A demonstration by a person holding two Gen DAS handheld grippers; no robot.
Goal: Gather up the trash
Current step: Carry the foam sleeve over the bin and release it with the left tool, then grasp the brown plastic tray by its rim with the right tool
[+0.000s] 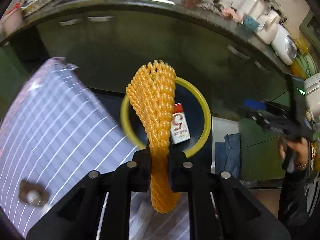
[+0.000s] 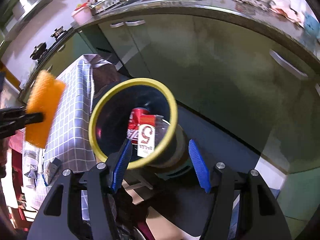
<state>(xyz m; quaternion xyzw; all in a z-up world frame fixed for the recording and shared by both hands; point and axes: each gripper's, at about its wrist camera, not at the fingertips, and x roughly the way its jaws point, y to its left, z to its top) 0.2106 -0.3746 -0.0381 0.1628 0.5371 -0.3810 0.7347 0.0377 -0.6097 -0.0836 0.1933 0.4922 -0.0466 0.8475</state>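
With a carton (image 2: 147,138) and can (image 2: 138,118) already binned, the left gripper (image 1: 160,156), jaws clamping an orange foam net (image 1: 154,100), is hanging over the yellow-rimmed bin (image 1: 204,104), while the right gripper (image 2: 160,160), jaws half open, is gripping nothing.

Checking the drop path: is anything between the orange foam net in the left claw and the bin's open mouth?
Nothing: in the left wrist view the net hangs from the left claw directly before the bin.

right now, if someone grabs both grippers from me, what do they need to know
Left gripper: shut on the orange foam net, held up over the bin.
Right gripper: jaws apart, empty, pointing at the bin.
Bin: yellow rim, beside the checked tablecloth; a red can and a small red and white carton already lie inside.
Left to do: drop the net in, then look for more trash.
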